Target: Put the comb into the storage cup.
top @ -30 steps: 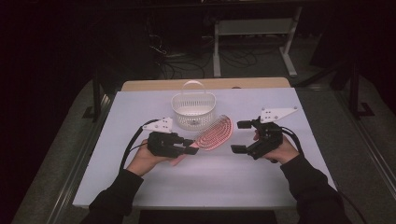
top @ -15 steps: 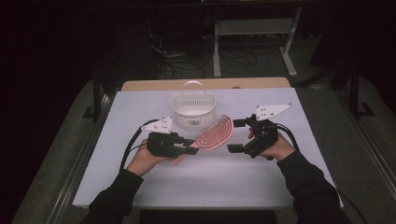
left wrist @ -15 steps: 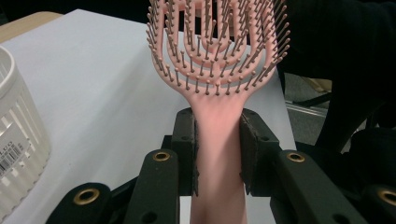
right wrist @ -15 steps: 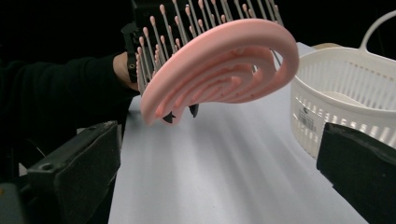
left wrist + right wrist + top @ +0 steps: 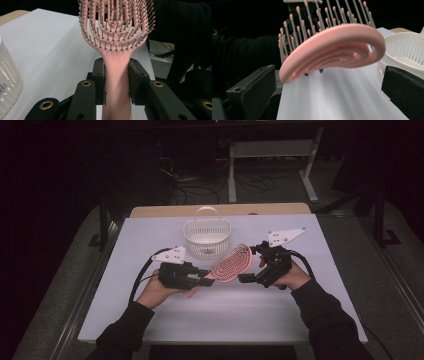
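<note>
A pink vented hairbrush [image 5: 231,264] with dark bristles hangs over the middle of the white table, head pointing up and to the right. My left gripper [image 5: 206,277] is shut on its handle [image 5: 117,75], both pads pressing the sides. In the right gripper view the brush head [image 5: 337,47] floats edge-on between my wide jaws without touching either. My right gripper [image 5: 252,264] is open at the head's right side.
A white slatted basket [image 5: 206,236] with a hoop handle stands just behind the brush, near the table's far edge. The white table top [image 5: 225,315] has free room in front. Cables trail from both grippers. Dark floor and a metal frame lie beyond.
My right gripper has moved a little left and closer to the brush head. The left gripper and the brush have stayed where they were.
</note>
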